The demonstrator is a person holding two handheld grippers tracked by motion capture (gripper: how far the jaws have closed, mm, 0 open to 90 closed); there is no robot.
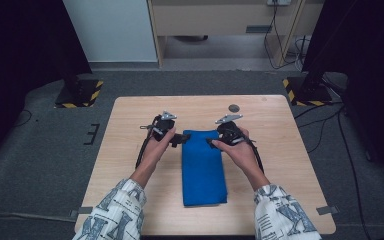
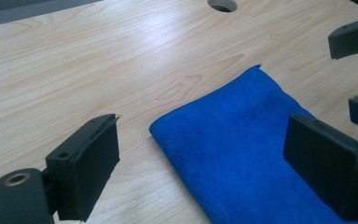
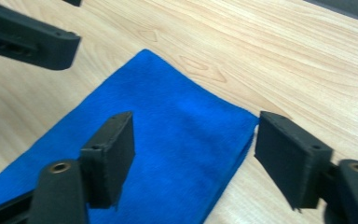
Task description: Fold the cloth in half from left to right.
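The folded blue microfibre cloth (image 1: 203,167) lies flat on the pale wood-grain table (image 1: 125,150) as a long narrow rectangle, its short far edge lined up between the two grippers and its length running back toward the person. Judging by its neat, layered edges, at least one fold is already made; what seems left is another fold or a lift, and neither gripper has a hold on the fabric yet. The left gripper (image 1: 179,138) sits at the cloth's far left corner with its jaws spread wide: in the left gripper view the corner (image 2: 161,127) lies between the two black pads (image 2: 89,169), one over bare wood and the other over the blue surface, neither pressing on it as far as I can tell. The right gripper (image 1: 213,142) stands at the far right corner, jaws partly open and empty; in the right gripper view one pad hangs over the cloth and the other just beyond its layered edge (image 3: 253,128), so the corner is straddled, not pinched.
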